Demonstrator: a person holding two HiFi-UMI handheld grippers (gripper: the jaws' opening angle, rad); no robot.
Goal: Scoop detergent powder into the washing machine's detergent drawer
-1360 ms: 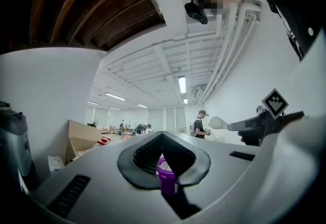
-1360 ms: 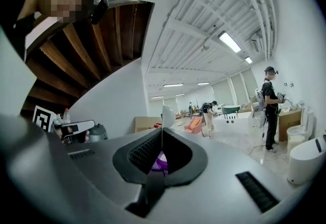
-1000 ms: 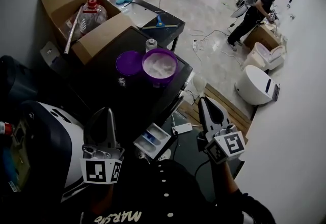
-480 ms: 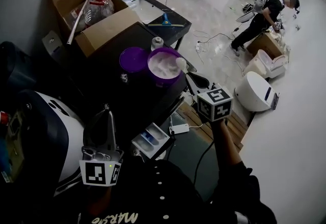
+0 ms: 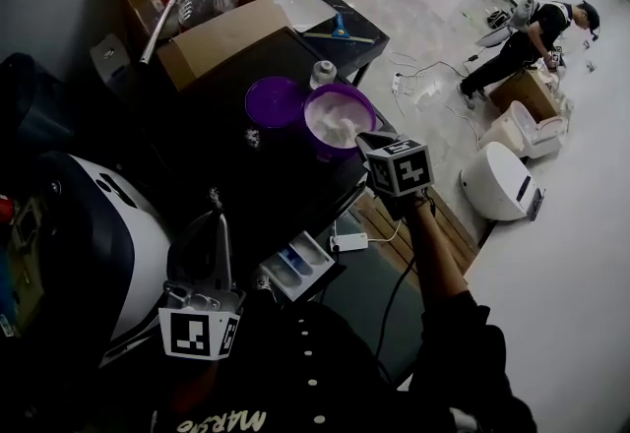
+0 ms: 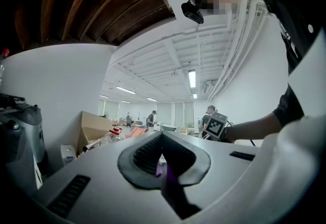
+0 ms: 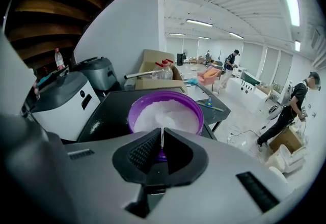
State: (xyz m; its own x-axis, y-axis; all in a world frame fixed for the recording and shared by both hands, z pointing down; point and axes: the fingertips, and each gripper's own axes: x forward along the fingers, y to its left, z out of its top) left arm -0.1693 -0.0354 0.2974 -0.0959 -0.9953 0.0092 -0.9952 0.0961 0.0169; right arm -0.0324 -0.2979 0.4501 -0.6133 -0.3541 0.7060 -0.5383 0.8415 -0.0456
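- Over the purple powder tub (image 7: 165, 93): thin white scoop handle (image 7: 162, 135) clamped in right gripper (image 5: 360, 139), scoop bowl hidden.
- Near left: left gripper (image 5: 219, 215) closed, beside open detergent drawer (image 5: 295, 266).

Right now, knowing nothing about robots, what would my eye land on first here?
A purple tub full of white powder sits on the black table, its purple lid beside it. The right gripper points down into the tub, jaws shut on a thin white scoop. Nearer the person, a white drawer stands open.
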